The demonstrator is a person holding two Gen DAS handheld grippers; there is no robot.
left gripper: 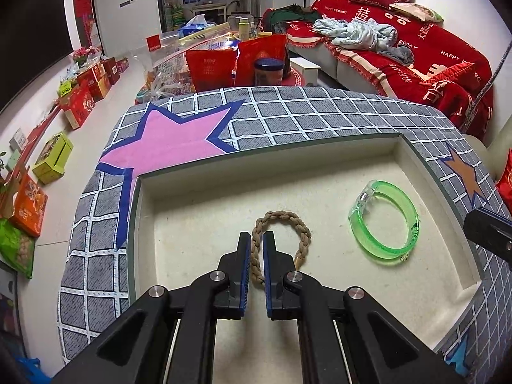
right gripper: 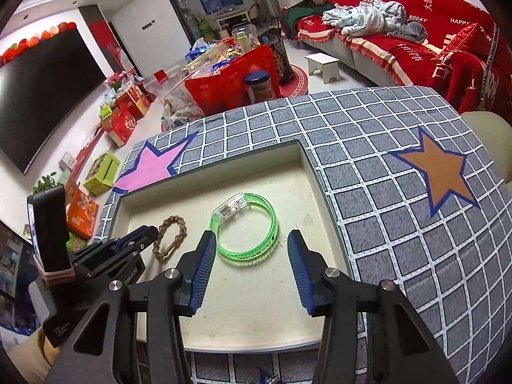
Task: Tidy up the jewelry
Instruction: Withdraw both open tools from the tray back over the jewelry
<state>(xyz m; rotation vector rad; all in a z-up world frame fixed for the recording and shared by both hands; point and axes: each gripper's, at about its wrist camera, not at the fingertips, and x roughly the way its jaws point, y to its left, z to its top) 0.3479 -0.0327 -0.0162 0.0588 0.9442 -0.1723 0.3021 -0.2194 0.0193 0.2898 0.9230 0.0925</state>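
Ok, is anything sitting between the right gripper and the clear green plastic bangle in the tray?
Nothing visible. The right gripper hangs open just short of the clear green plastic bangle, which lies flat on the shallow cream tray. The braided tan rope bracelet lies off to the side, pinched by the left gripper.

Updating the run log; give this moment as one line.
left gripper: shut on braided bracelet | right gripper: open, above green bangle | both in tray

the braided bracelet [left gripper: 281,243] runs partly hidden behind the fingers [left gripper: 244,265]; green bangle's [right gripper: 248,235] print unreadable.
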